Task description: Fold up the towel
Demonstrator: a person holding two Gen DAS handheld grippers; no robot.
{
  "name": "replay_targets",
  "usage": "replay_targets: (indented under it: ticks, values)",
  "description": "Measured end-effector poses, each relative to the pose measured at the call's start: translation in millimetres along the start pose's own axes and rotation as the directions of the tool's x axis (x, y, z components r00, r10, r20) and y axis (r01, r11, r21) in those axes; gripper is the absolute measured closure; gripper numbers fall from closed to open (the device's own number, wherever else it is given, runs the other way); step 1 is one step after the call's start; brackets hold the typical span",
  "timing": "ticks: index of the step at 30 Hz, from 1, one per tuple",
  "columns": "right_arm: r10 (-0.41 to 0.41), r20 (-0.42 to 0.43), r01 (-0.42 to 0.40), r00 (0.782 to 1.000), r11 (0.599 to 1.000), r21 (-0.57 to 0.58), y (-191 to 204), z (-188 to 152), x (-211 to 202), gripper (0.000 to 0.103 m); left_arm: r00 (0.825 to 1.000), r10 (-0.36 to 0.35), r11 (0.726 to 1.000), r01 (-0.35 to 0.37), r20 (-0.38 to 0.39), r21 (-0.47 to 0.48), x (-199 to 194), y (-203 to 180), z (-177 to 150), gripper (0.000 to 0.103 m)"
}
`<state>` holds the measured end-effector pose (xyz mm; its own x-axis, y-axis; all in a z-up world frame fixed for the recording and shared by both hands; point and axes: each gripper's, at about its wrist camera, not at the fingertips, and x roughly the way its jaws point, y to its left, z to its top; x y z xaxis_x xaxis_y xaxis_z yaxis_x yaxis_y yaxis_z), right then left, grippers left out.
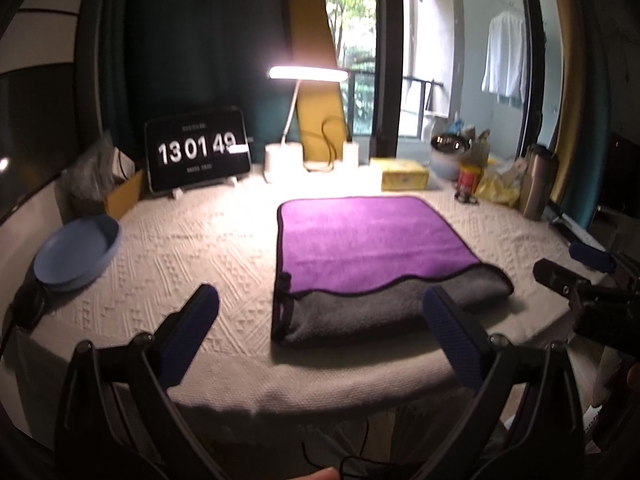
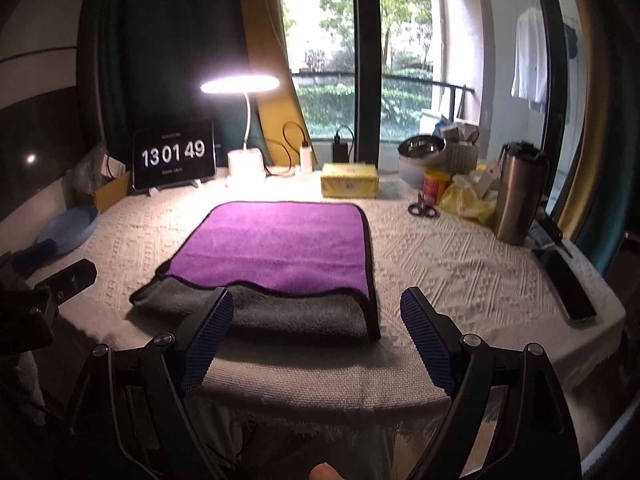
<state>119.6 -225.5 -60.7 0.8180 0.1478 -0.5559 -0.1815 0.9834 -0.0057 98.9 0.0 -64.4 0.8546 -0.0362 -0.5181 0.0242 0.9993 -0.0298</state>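
A towel [image 1: 368, 240], purple on top and grey underneath with a dark hem, lies folded over on the white textured tablecloth [image 1: 192, 248]; its grey layer sticks out at the near edge. It also shows in the right wrist view [image 2: 280, 248]. My left gripper [image 1: 320, 300] is open and empty, held just in front of the towel's near left corner. My right gripper [image 2: 318, 304] is open and empty, in front of the towel's near right corner. The right gripper's body shows at the right edge of the left wrist view [image 1: 576, 280].
At the back stand a clock tablet [image 1: 198, 152], a lit desk lamp [image 1: 306, 74], a yellow box [image 1: 404, 174], a metal bowl [image 2: 422, 148], a red can [image 2: 436, 186], scissors [image 2: 422, 210] and a steel tumbler [image 2: 518, 192]. A blue plate [image 1: 76, 252] sits left. A dark flat device [image 2: 568, 280] lies right.
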Motion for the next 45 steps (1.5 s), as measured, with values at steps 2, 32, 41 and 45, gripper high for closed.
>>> replay_targets:
  ticks: [2,32,41,45]
  values:
    - [-0.003,-0.038,0.003,0.999,1.000,0.000,-3,-2,12,0.015,1.000,0.002,1.000,-0.002,-0.027,0.003,10,0,0,0.000]
    - [0.047,-0.242,-0.046,0.969,0.999,0.011,-33,-3,123,0.039,0.951,-0.019,1.000,0.022,-0.308,0.006,143,6,-15,0.042]
    - [-0.001,-0.195,-0.018,0.981,0.995,-0.094,-23,-8,118,0.094,0.965,0.010,0.991,0.025,-0.261,0.129,132,-19,-17,0.075]
    - [-0.009,-0.160,-0.010,0.987,0.993,-0.122,-22,-5,111,0.097,0.971,0.007,0.992,0.024,-0.239,0.126,125,-18,-12,0.078]
